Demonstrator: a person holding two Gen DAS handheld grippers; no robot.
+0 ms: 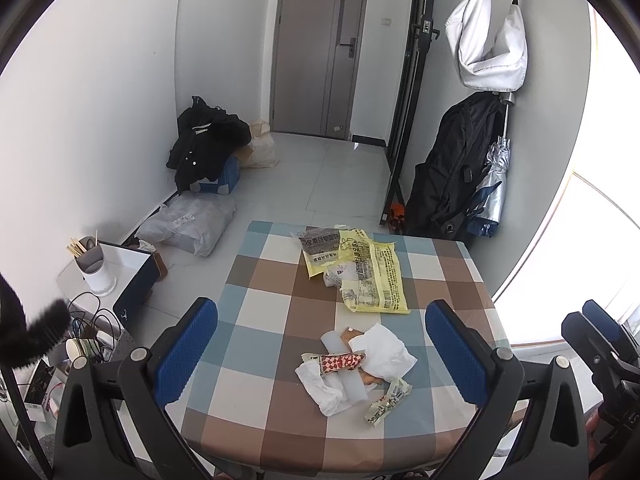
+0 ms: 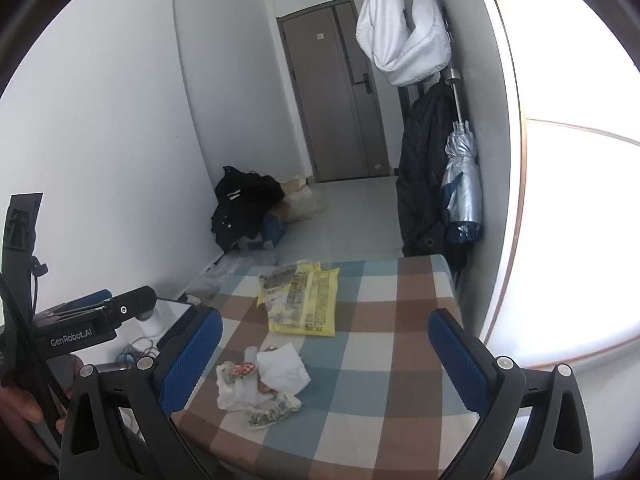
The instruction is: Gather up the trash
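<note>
A pile of trash (image 1: 356, 368) lies on the checked tablecloth (image 1: 272, 312): crumpled white tissues, a red-and-white wrapper (image 1: 342, 361) and a printed wrapper (image 1: 386, 402). Farther back lie yellow printed bags (image 1: 368, 276). My left gripper (image 1: 322, 352) is open and empty, held above the near pile. In the right wrist view the pile (image 2: 262, 380) sits left of centre and the yellow bags (image 2: 304, 300) lie behind it. My right gripper (image 2: 326, 360) is open and empty above the table. The left gripper's body (image 2: 80, 324) shows at the left.
A low stand (image 1: 128, 276) with a white utensil holder (image 1: 94, 264) and cables stands left of the table. Plastic bags (image 1: 188, 224), a black coat (image 1: 206, 140) and boxes lie on the floor. A black jacket (image 1: 456, 168) and umbrella (image 1: 492, 184) hang at the right wall.
</note>
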